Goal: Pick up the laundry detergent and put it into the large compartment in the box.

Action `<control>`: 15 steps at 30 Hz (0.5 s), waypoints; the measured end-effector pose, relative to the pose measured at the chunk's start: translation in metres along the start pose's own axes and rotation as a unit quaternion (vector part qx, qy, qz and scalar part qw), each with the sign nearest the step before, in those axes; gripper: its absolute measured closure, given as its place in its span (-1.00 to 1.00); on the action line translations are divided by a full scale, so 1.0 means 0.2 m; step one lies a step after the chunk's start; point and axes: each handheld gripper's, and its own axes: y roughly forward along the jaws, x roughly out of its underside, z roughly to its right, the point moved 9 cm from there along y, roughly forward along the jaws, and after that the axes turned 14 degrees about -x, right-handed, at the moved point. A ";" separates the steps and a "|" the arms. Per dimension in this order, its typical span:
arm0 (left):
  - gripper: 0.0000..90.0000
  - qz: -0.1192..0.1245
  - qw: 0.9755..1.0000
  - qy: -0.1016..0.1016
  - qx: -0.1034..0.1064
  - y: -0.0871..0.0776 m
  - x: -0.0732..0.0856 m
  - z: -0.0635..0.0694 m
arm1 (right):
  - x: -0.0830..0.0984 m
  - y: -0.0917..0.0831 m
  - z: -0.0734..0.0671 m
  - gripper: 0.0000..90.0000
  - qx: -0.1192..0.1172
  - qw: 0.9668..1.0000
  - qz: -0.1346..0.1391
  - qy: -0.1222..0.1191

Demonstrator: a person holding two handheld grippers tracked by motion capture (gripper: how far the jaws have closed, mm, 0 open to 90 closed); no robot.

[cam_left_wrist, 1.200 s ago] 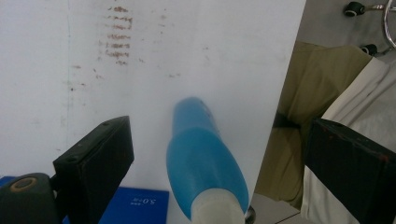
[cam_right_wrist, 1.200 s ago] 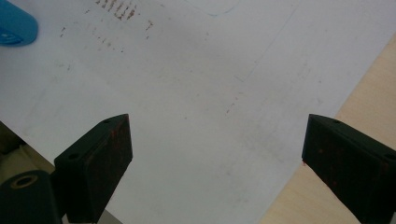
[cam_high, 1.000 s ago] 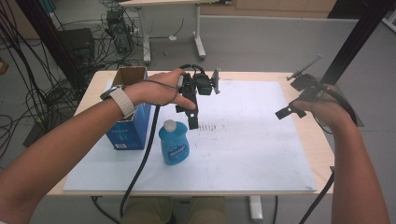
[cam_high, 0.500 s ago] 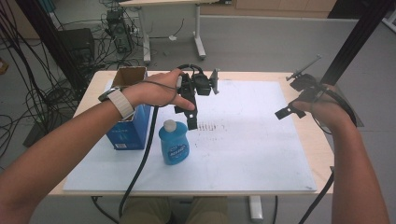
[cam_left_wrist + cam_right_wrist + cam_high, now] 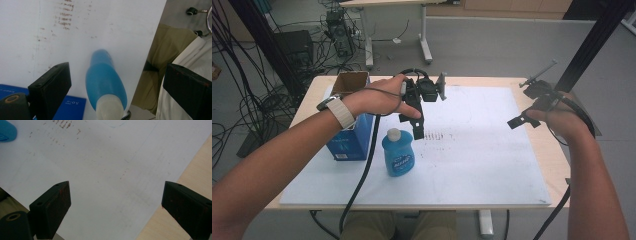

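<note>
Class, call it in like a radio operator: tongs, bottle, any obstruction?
Left tongs open, above blue bottle, not gripping. Right tongs open, empty, over the white mat. Bottle upright beside blue box. Path clear.

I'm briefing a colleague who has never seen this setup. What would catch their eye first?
Probably the blue bottle with its white cap, standing upright on the white sheet near the table's front left. The left gripper hangs just above it, jaws wide open, with the bottle between them in the left gripper view. Beside the bottle stands an open blue box, while the right gripper hovers open over the sheet's far right side.
</note>
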 end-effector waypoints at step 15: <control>-0.83 -0.021 0.994 -0.106 -0.015 -0.01 0.07 -0.04 | -0.01 0.02 0.00 -0.81 -0.004 1.000 -0.001 -0.004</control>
